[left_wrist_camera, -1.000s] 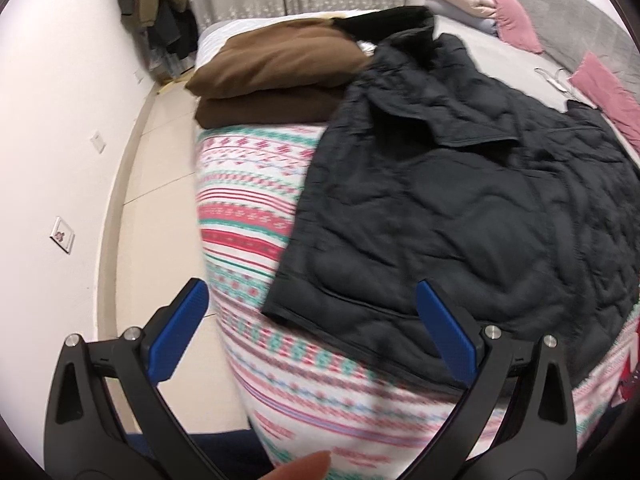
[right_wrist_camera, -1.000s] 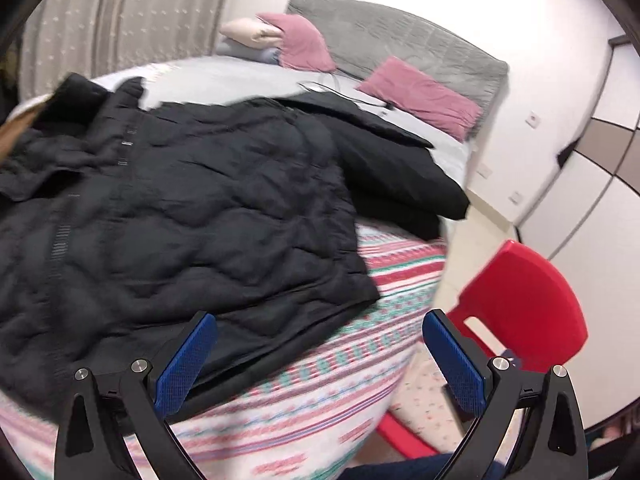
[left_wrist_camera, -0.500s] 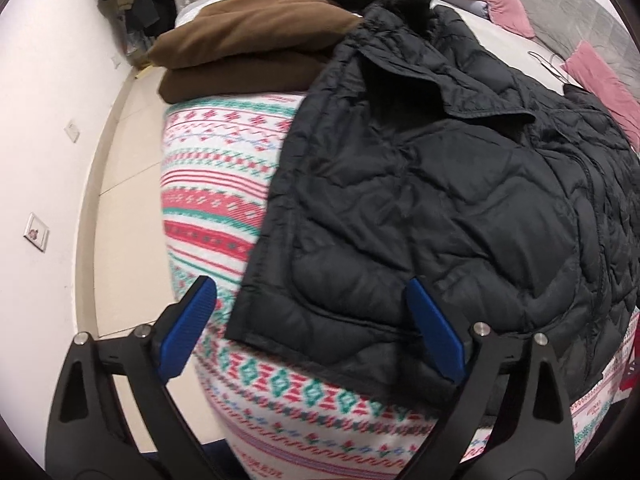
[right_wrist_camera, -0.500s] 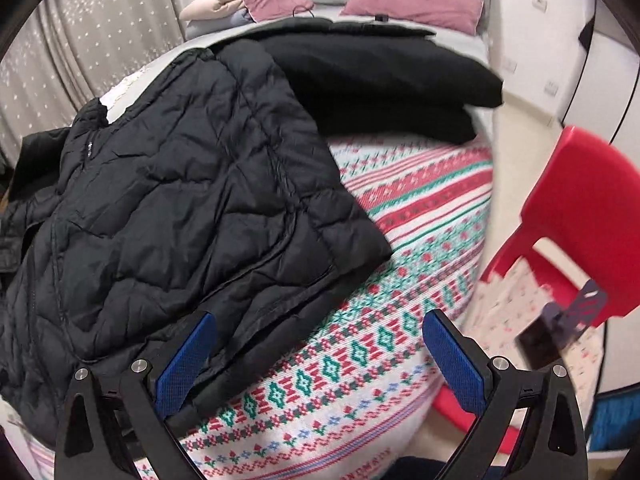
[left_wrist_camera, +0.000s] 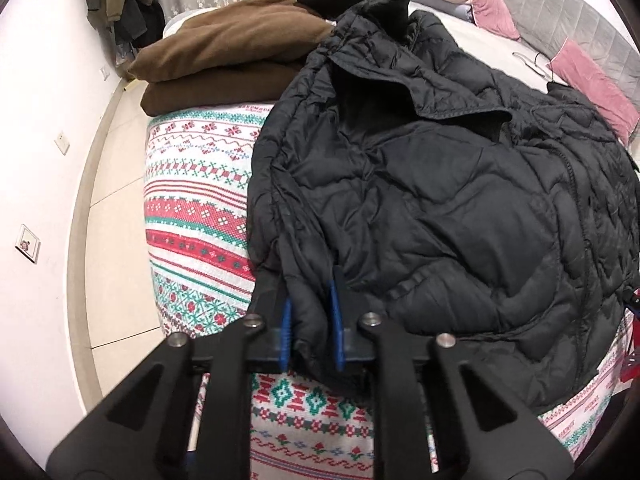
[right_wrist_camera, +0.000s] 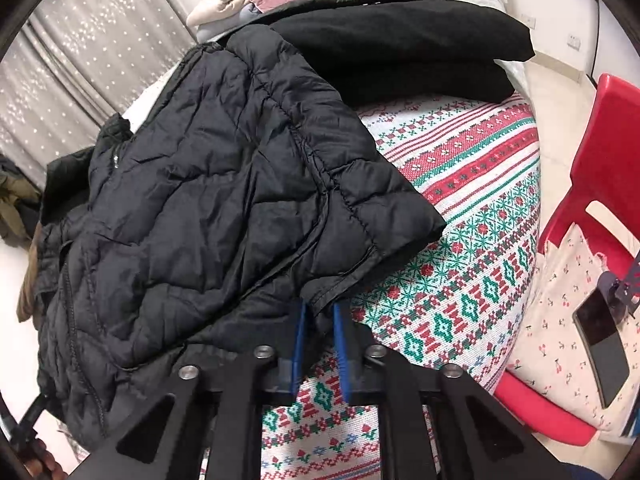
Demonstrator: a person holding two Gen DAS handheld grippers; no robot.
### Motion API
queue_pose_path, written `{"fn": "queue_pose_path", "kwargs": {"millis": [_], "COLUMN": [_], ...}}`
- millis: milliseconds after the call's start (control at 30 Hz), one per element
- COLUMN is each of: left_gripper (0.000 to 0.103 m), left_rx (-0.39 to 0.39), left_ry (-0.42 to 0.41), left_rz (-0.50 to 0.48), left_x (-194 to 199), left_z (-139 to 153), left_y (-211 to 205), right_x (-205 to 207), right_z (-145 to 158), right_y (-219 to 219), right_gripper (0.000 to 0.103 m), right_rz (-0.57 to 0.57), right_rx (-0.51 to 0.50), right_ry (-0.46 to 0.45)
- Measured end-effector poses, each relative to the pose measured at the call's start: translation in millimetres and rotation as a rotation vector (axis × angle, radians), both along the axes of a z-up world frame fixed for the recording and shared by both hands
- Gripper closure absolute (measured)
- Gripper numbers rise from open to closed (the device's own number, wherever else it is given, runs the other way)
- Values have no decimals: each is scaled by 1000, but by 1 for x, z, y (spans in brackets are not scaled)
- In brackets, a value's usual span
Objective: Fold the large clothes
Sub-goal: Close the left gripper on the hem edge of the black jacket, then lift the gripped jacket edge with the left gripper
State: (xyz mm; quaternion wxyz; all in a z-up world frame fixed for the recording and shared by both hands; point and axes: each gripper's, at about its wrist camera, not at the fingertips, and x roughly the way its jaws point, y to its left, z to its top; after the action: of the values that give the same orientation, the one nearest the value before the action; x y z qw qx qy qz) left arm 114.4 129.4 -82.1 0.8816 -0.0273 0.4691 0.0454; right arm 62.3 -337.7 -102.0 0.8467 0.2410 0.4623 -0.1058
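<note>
Both claws have just been closing: left gripper [left_wrist_camera: 310,322] and right gripper [right_wrist_camera: 320,332] pinch the near hem of the black jacket [left_wrist_camera: 420,184], which spreads away over the patterned blanket [left_wrist_camera: 192,216].

**Black quilted jacket spread on the bed**

A black puffer jacket [left_wrist_camera: 440,200] with wavy quilt stitching lies spread and rumpled across the foot of the bed, on a red, green and white patterned blanket [left_wrist_camera: 192,216]. Its collar points toward the headboard; its hem reaches the near edge, both lower corners bunched up.
</note>
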Motion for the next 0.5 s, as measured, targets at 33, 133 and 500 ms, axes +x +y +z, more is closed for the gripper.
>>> {"fn": "queue_pose_path", "kwargs": {"millis": [33, 133, 500], "left_gripper": [87, 89, 91], "left_rx": [-4, -23, -48], "left_ry": [-3, -15, -73], "left_rz": [1, 8, -14], "left_x": [-1, -6, -46], "left_z": [1, 7, 44], "left_y": [0, 2, -9], "right_x": [-1, -5, -48], "right_z": [2, 5, 54], "right_y": [1, 0, -30], "right_gripper": [93, 96, 101], "right_rz": [1, -4, -65], "right_rx": [-1, 11, -72], "right_ry": [-5, -16, -94]}}
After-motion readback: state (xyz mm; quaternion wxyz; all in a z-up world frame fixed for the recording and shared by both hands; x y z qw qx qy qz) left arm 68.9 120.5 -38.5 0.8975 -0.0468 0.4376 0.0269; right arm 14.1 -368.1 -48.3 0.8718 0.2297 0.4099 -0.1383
